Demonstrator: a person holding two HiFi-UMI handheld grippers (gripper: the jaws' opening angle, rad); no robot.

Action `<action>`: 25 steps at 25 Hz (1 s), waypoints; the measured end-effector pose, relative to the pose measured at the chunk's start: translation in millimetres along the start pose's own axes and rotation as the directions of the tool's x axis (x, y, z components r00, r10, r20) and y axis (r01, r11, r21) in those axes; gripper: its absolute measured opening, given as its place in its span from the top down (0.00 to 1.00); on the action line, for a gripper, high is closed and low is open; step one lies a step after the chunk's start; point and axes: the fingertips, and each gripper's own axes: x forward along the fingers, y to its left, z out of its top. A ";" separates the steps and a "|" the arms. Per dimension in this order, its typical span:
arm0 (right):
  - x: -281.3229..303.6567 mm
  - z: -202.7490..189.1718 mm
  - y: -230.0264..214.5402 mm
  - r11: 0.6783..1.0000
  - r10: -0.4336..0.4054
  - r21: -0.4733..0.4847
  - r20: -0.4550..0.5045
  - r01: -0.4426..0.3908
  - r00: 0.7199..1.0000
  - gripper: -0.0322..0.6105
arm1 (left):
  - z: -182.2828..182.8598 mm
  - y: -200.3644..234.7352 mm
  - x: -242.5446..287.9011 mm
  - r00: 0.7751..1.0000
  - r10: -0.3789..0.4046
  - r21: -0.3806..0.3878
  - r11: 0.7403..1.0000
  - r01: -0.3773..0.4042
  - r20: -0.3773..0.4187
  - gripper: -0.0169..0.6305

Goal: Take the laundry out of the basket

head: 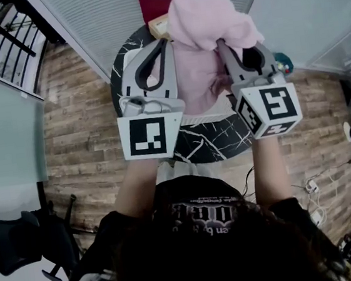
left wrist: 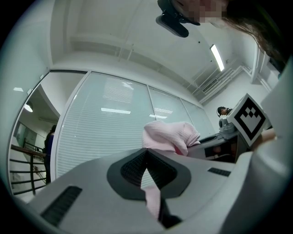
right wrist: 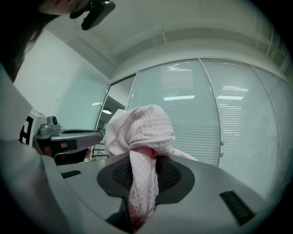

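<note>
I hold a pink waffle-weave cloth (head: 204, 32) up in the air between both grippers, above a round black marble table (head: 207, 142). My left gripper (head: 163, 42) is shut on a thin edge of the cloth (left wrist: 152, 196), and the rest bunches to the right of its jaws (left wrist: 167, 135). My right gripper (head: 220, 42) is shut on a thick fold of the cloth (right wrist: 139, 132), which drapes over and down between its jaws. More pink fabric hangs below between the two grippers (head: 197, 84). The basket is hidden behind the grippers and cloth.
A wall of white blinds (head: 99, 19) stands just beyond the table. A black office chair (head: 23, 239) sits on the wood floor at the lower left, and cables (head: 310, 190) lie at the right. A small box (head: 159, 25) is on the table's far side.
</note>
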 end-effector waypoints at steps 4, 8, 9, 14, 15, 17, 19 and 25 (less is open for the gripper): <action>-4.4 1.3 -7.3 0.999 -0.041 0.002 0.002 0.041 0.999 0.78 | 0.2 -2.7 4.4 1.000 -0.030 -0.010 0.999 0.030 0.005 0.97; -6.5 0.6 -12.1 0.996 -0.085 0.001 0.000 0.085 0.996 0.78 | 0.0 -2.2 7.6 0.998 -0.057 -0.023 0.998 0.058 0.008 0.98; -6.3 -0.3 -12.8 0.995 -0.097 0.002 0.000 0.097 0.995 0.78 | -0.5 -2.1 7.9 0.998 -0.065 -0.025 0.998 0.066 0.009 0.97; -11.0 -1.4 -11.5 0.988 -0.151 0.013 0.012 0.151 0.988 0.78 | -4.0 1.5 5.7 0.997 -0.078 -0.055 0.995 0.079 0.013 0.98; -12.0 -1.7 -11.2 0.988 -0.157 0.012 0.014 0.157 0.987 0.78 | -5.0 1.7 5.5 0.997 -0.080 -0.056 0.995 0.080 0.012 0.98; -13.5 -2.2 -9.9 0.987 -0.161 0.006 0.013 0.161 0.987 0.78 | -5.9 1.4 4.7 0.996 -0.083 -0.058 0.995 0.084 0.011 0.98; -14.7 -1.8 -9.5 0.987 -0.160 -0.006 0.015 0.160 0.987 0.78 | -5.0 -0.2 3.7 0.996 -0.086 -0.048 0.995 0.087 0.011 0.98; -22.8 -2.7 -22.9 0.989 -0.146 -0.005 0.043 0.146 0.988 0.78 | -4.5 -19.0 6.5 0.997 -0.077 -0.024 0.997 0.077 0.011 0.98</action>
